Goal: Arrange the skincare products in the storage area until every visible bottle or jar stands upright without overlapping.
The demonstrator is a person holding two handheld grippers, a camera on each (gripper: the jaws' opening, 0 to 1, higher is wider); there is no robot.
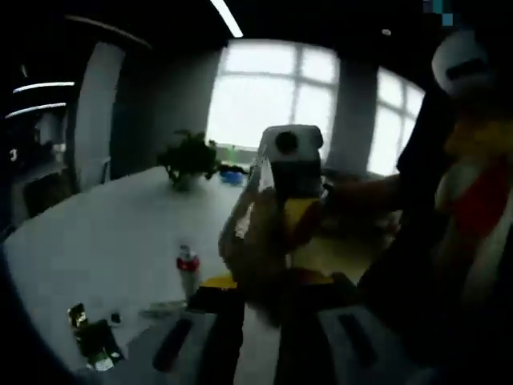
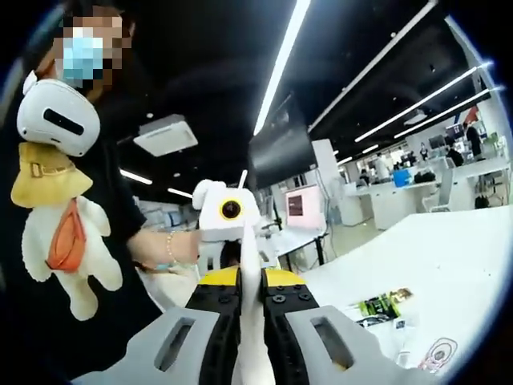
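Observation:
A small bottle [image 1: 188, 269] with a red top stands upright on the white table [image 1: 120, 241]. A dark green packet [image 1: 92, 337] lies near it at the lower left. My left gripper [image 1: 263, 309] is held above the table, its jaws a narrow gap apart with nothing between them. My right gripper [image 1: 292, 212], blurred and held by a hand, faces it at close range. In the right gripper view my right gripper [image 2: 250, 301] also shows a narrow gap, and my left gripper [image 2: 232, 241] hangs just ahead. A green packet [image 2: 383, 305] and a round-labelled item [image 2: 437, 353] lie on the table.
A potted plant [image 1: 188, 160] stands at the table's far side before bright windows. A person [image 2: 96, 265] stands close behind the grippers, with a plush toy [image 2: 60, 233] hanging from their clothes. Office desks [image 2: 401, 196] lie beyond the table.

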